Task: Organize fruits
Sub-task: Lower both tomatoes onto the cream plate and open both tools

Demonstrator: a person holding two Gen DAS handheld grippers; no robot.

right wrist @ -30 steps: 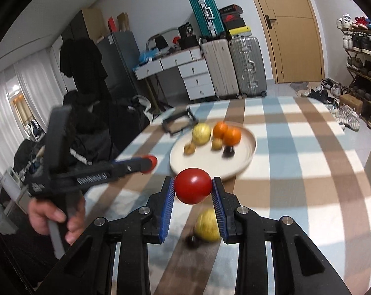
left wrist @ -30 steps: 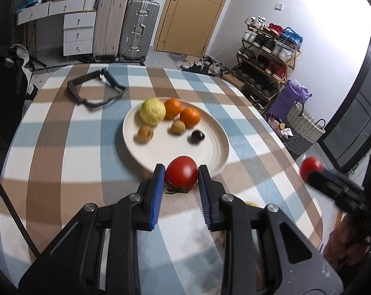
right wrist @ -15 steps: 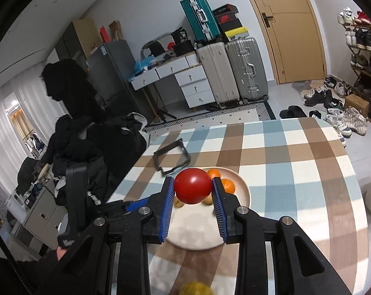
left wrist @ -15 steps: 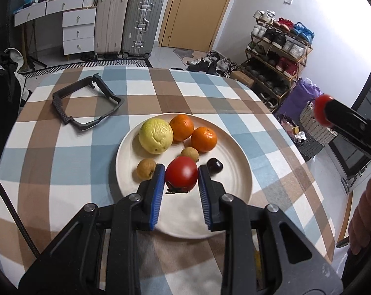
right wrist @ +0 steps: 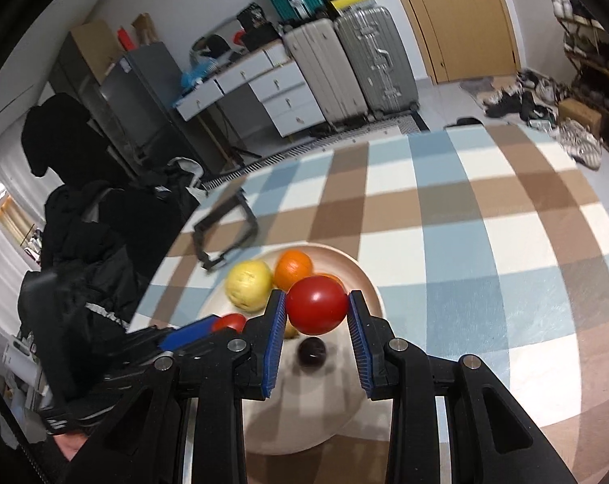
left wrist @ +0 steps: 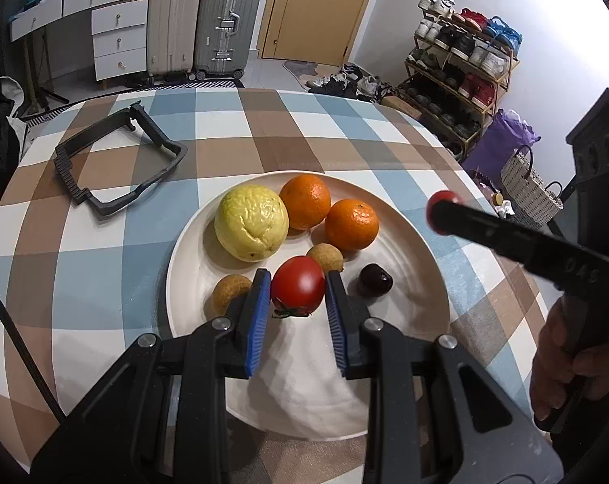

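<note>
The left gripper [left wrist: 297, 310] has its jaws closed on a red tomato [left wrist: 297, 285], held low over the near half of the cream plate [left wrist: 417, 242]; whether it touches the plate cannot be told. Just left of the jaws lies a small brown fruit [left wrist: 228, 291], just behind the tomato another brown one [left wrist: 325, 257], and to the right a dark plum [left wrist: 375, 279]. Farther back on the plate sit a yellow citrus [left wrist: 251, 222] and two oranges [left wrist: 305, 201], side by side. The right gripper [right wrist: 315, 336] grips a second tomato [right wrist: 315, 309] between its jaws, above the plate's right side. Beyond the plate, a black frame [left wrist: 116, 161] lies on the checked table [left wrist: 344, 133].
</note>
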